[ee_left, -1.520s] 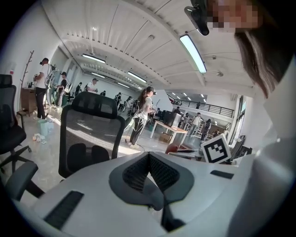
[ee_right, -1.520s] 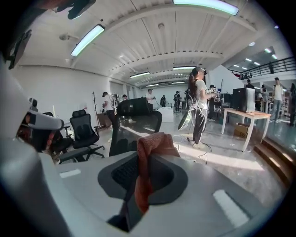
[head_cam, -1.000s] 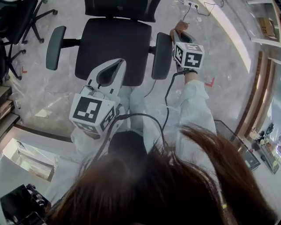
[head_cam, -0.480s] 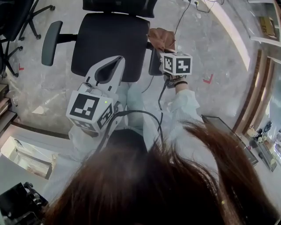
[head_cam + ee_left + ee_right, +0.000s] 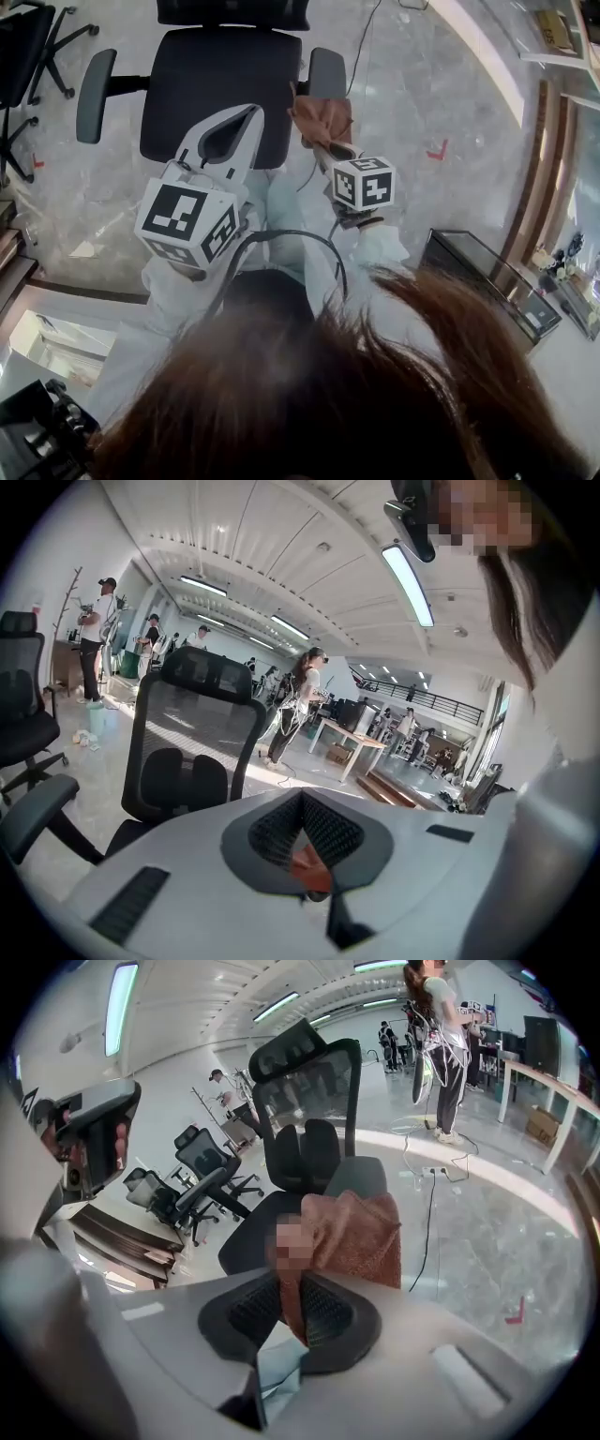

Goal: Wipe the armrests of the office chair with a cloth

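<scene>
Here the cloth (image 5: 361, 1237) is clamped in the right tool (image 5: 300, 1297), bunching ahead

Surroundings, off-task.
Red floor mark (image 5: 436, 150) right of the right claw (image 5: 317, 142); spare black chair (image 5: 21, 45) far to its left.

The right gripper (image 5: 296, 1305) clamps a brown cloth (image 5: 361, 1237) before the office chair (image 5: 302, 1152).

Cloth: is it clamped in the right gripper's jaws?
Yes, the right gripper view shows the brown cloth pinched between the closed jaws of the right gripper.
</scene>
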A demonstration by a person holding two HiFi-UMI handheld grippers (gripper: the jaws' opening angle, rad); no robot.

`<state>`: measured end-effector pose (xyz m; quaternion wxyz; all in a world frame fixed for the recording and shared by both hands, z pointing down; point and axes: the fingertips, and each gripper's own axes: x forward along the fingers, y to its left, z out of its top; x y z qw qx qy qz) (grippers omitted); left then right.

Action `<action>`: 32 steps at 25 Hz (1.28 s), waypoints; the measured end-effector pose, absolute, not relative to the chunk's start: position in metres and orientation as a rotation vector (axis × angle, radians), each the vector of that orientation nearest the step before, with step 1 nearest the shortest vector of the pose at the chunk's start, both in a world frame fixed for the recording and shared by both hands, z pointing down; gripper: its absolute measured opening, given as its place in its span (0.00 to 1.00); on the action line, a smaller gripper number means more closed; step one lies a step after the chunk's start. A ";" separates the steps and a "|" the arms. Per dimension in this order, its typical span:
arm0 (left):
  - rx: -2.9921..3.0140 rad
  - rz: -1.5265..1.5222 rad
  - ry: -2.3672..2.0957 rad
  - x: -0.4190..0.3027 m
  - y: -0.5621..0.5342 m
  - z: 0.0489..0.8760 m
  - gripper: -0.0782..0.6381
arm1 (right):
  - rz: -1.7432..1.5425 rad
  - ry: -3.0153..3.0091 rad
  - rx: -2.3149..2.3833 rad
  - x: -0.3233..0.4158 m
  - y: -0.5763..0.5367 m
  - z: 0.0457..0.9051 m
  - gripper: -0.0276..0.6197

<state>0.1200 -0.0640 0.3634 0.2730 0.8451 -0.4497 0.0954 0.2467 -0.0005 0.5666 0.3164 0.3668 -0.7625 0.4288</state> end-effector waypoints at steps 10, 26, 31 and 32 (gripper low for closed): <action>2.314 0.277 -1.146 0.142 -0.057 0.363 0.11 | 1.140 -2.010 0.936 0.248 0.017 0.569 0.10; 2.223 0.304 -1.241 0.108 -0.063 0.376 0.11 | 0.924 -1.998 1.005 0.248 -0.179 0.578 0.10; 2.199 0.296 -1.280 0.104 -0.056 0.374 0.11 | 0.949 -1.953 0.980 0.247 -0.193 0.589 0.10; 2.197 0.294 -1.284 0.103 -0.055 0.375 0.11 | 0.969 -1.944 0.975 0.245 -0.189 0.592 0.10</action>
